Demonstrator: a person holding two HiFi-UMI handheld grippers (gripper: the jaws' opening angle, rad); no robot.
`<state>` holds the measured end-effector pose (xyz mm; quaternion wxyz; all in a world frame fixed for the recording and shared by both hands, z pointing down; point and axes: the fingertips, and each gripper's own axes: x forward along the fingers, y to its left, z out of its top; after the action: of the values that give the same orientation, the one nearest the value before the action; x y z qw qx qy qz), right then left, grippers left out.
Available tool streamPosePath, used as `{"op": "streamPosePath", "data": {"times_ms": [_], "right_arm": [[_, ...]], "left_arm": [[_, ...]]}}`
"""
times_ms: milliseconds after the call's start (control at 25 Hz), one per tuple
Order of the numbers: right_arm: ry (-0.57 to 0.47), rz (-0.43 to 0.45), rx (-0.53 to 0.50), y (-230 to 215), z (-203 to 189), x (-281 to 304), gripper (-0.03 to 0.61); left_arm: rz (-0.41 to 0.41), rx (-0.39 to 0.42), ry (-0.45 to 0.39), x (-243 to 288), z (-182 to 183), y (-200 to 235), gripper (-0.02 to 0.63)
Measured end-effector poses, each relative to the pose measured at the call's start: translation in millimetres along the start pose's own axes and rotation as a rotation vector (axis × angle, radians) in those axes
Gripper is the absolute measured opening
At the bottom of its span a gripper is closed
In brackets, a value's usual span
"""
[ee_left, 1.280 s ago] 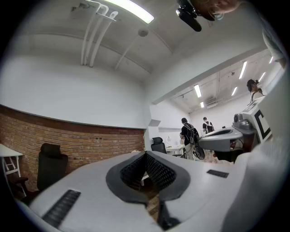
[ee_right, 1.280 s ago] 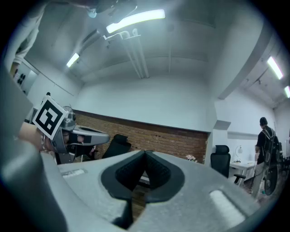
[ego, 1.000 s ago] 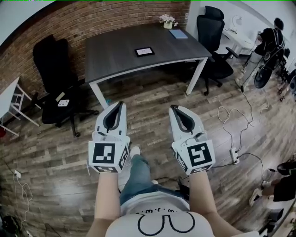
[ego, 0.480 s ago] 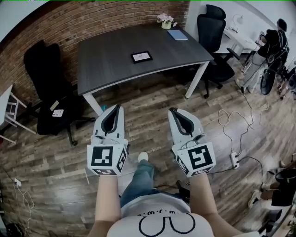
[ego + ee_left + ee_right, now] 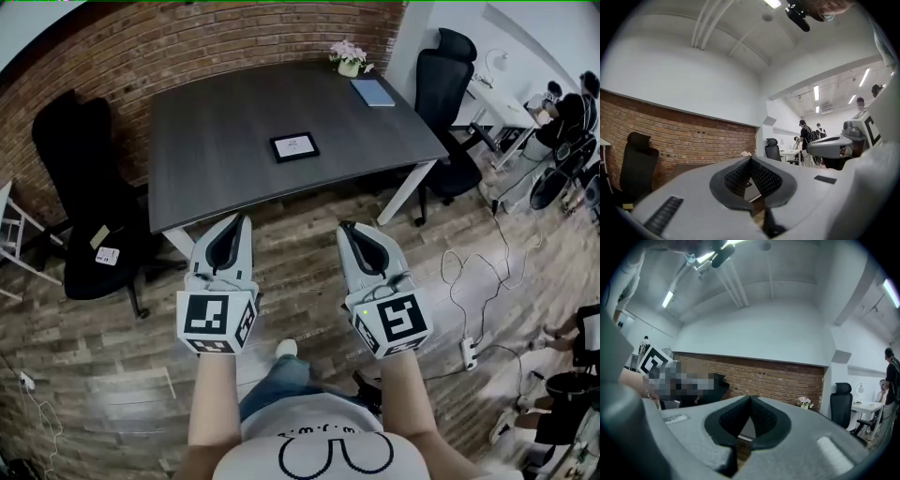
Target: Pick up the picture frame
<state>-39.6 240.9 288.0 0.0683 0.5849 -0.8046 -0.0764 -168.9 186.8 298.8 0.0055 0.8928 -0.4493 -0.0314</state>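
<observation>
**Both tools shut and empty; frame flat on the counter**

The frame lies flat near the middle of the dark counter, face up, a dark border round a pale picture. Nothing touches it. Both tools are well apart from it, on the near side.

The left tool and the right tool are held side by side, level, pointing toward the counter. In the head view their tips show against the counter's near edge. The frame sits beyond them, roughly in line with the gap between the two.

In the left gripper view the jaws are pressed together at the tip with nothing between them. The right gripper view shows the same: jaws together, nothing held.

At the counter's far edge a small pot of flowers stands by the brick wall. A blue notebook lies flat near it, toward the far right corner. A black chair stands left of the counter and another to its right.

The floor is wood plank. A white power strip with its cord lies on it to the right. People stand at a white desk in the far right of the room.
</observation>
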Motion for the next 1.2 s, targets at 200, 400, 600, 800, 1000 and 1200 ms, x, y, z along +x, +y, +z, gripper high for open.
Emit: {"op": "streamPosePath", "data": {"times_ms": [200, 400, 600, 800, 1000, 1200], "right_arm": [[0.007, 0.004, 0.006, -16.3, -4.0, 51.8, 0.000], [0.017, -0.005, 0.015, -39.8, -11.3, 86.4, 0.000], [0.031, -0.001, 0.031, -63.0, -25.8, 119.7, 0.000], [0.028, 0.013, 0.043, -98.2, -42.1, 154.4, 0.000], [0.026, 0.036, 0.051, -143.4, -57.0, 200.5, 0.000], [0.031, 0.080, 0.069, -204.3, -68.5, 248.8, 0.000]], "left_arm": [[-0.006, 0.002, -0.002, 43.9, 2.4, 28.6, -0.002], [-0.005, -0.005, 0.010, 75.5, -3.3, 43.4, -0.002], [0.010, -0.008, 0.034, 108.4, -16.1, 55.6, -0.002], [0.043, -0.001, 0.044, 152.4, -27.7, 65.4, -0.002], [0.065, 0.009, 0.070, 215.6, -37.4, 74.4, -0.002], [0.113, 0.016, 0.085, 287.3, -36.2, 77.1, -0.002]]}}
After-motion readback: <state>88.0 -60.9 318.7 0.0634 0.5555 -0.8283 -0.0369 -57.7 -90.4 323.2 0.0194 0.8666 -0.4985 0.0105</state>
